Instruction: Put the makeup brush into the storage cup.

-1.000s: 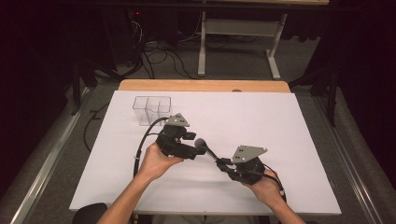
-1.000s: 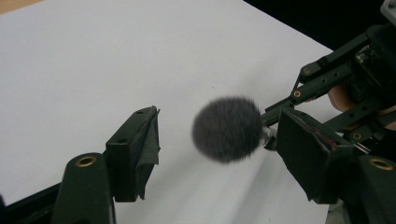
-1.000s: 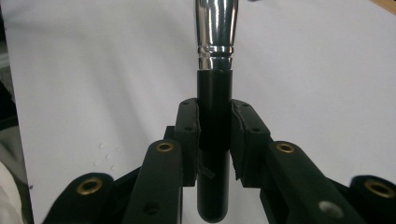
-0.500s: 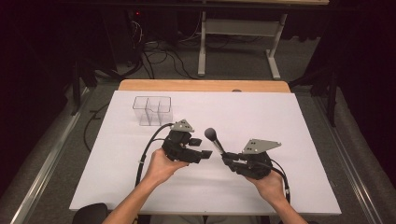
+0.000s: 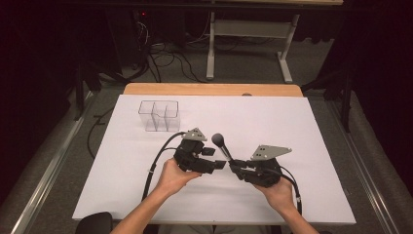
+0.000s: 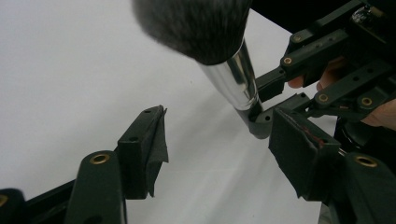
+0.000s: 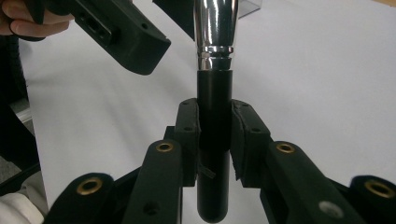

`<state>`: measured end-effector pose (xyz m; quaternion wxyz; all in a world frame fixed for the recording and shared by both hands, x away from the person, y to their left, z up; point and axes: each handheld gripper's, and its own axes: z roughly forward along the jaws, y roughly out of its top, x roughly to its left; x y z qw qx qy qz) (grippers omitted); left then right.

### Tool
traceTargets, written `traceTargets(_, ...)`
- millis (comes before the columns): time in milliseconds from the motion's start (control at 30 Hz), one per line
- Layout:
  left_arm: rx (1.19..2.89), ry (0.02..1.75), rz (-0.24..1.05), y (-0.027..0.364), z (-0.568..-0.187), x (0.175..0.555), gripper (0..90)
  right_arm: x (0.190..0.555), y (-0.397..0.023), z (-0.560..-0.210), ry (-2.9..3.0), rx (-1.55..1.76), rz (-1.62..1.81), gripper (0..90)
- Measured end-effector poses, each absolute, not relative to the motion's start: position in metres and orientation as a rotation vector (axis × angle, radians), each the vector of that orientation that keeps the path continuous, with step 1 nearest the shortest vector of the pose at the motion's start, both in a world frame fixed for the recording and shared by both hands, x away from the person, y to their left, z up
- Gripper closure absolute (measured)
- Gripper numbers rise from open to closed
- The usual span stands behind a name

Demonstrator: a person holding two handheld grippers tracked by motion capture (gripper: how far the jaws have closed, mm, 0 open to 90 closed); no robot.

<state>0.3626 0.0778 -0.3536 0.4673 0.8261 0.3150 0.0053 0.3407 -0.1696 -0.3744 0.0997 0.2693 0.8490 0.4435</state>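
Right gripper view — brush [image 7: 214,154] bristles cut off | right tongs [image 7: 214,140] clamped

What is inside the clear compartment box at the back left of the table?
Through the walls of the clear compartment box, the three sections show nothing but the white table cover. The box stands apart from both grippers, and the far corners are too small to check.

Clear 3-compartment organizer [image 5: 159,116] on white tabletop [image 5: 302,146], cables [image 5: 160,56] & desk frame [image 5: 248,36] on floor behind.
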Motion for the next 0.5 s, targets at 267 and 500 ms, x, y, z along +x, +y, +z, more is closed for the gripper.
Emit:
traceTargets(267, 2.0, 0.747, 0.002, 0.0757, -0.3532, 0.3596, 43.5, 0.3397, -0.1656, -0.3757, 2.516, 0.796, 1.318, 76.5)
traceTargets(500, 1.97, 0.741, 0.002, 0.0765, -0.352, 0.3586, 53.1, 0.3392, -0.1606, -0.3786, 2.54, 0.774, 1.319, 76.5)
